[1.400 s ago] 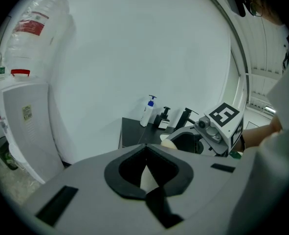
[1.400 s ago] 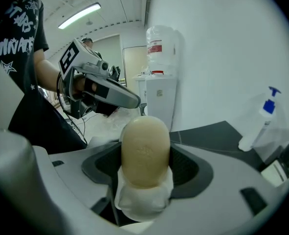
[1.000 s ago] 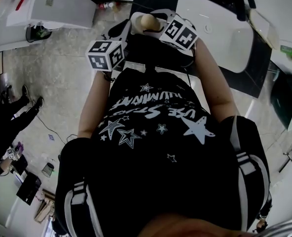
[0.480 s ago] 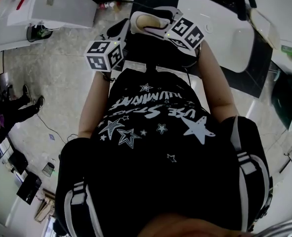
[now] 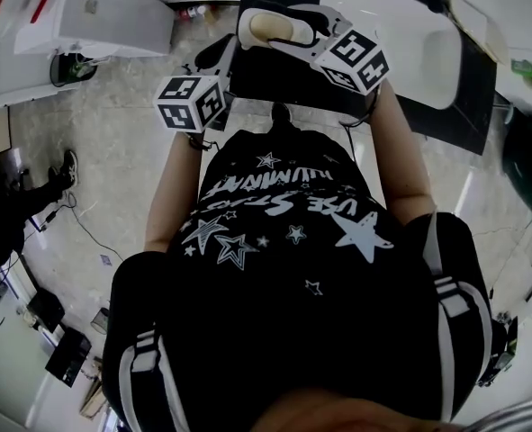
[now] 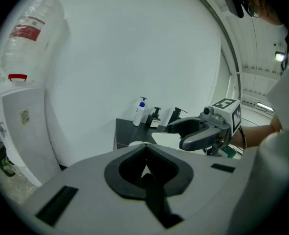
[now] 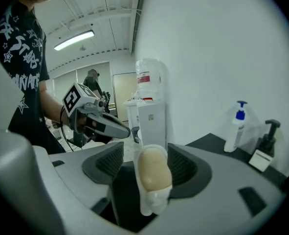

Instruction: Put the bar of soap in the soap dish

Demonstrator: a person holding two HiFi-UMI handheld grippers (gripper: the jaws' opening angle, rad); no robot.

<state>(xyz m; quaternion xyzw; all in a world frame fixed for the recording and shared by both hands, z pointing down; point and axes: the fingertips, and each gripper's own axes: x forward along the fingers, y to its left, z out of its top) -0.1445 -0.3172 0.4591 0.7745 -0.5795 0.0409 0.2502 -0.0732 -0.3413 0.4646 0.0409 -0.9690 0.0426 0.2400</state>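
With right gripper (image 7: 145,160) clamped on the bar of soap (image 7: 154,176) and left gripper (image 6: 145,169) closed empty, recommend lowering level into the soap dish before releasing.

Behind the grey left hand-held gripper (image 6: 145,173) and right hand-held gripper (image 7: 153,168) with black-and-white marker cubes (image 5: 191,102), a black T-shirt (image 5: 284,273) shows white stars, lettering and white-striped sleeves.

Bar of soap (image 7: 153,169): beige, smooth, waxy matt.
Your right gripper (image 7: 146,156): grey matt plastic shell; pads (image 7: 184,168) black, ribbed.
Countertop (image 7: 217,142): dark, smooth.
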